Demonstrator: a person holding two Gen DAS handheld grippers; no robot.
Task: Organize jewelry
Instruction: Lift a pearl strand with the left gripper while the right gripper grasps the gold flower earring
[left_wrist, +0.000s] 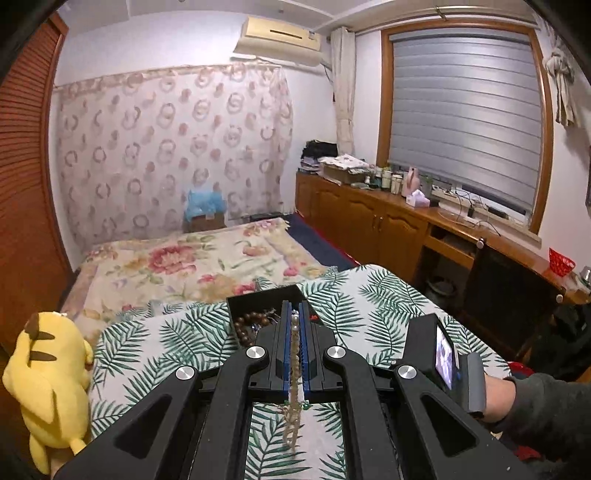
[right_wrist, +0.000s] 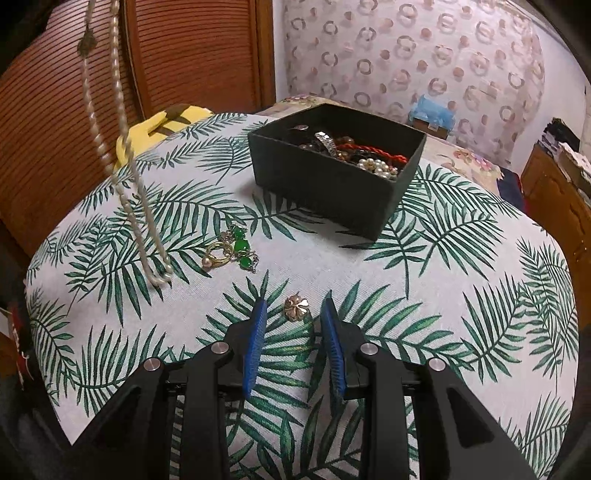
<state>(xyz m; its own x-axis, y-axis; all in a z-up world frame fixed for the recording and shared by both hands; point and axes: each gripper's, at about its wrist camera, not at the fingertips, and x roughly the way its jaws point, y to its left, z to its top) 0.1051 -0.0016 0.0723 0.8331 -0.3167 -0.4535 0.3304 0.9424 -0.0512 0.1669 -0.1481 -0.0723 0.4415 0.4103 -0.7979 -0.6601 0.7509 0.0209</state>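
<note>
My left gripper (left_wrist: 295, 314) is shut on a pearl necklace (left_wrist: 294, 369), which hangs down from it above the table. In the right wrist view the necklace (right_wrist: 122, 155) dangles at the left, its low end touching the leaf-print cloth (right_wrist: 443, 295). A black box (right_wrist: 332, 192) at the far middle holds several beads, pearls and a red cord. It also shows in the left wrist view (left_wrist: 255, 299), just beyond my left gripper. My right gripper (right_wrist: 293, 306) is open, low over the cloth, with a small gold flower brooch (right_wrist: 296, 307) between its fingertips. Green-stone earrings with a gold ring (right_wrist: 234, 249) lie left of centre.
A yellow plush toy (left_wrist: 48, 376) sits at the table's left edge. A bed with a floral blanket (left_wrist: 192, 262) lies behind the table. Wooden cabinets (left_wrist: 369, 218) run along the right wall. A brown slatted door (right_wrist: 55, 110) stands at the left.
</note>
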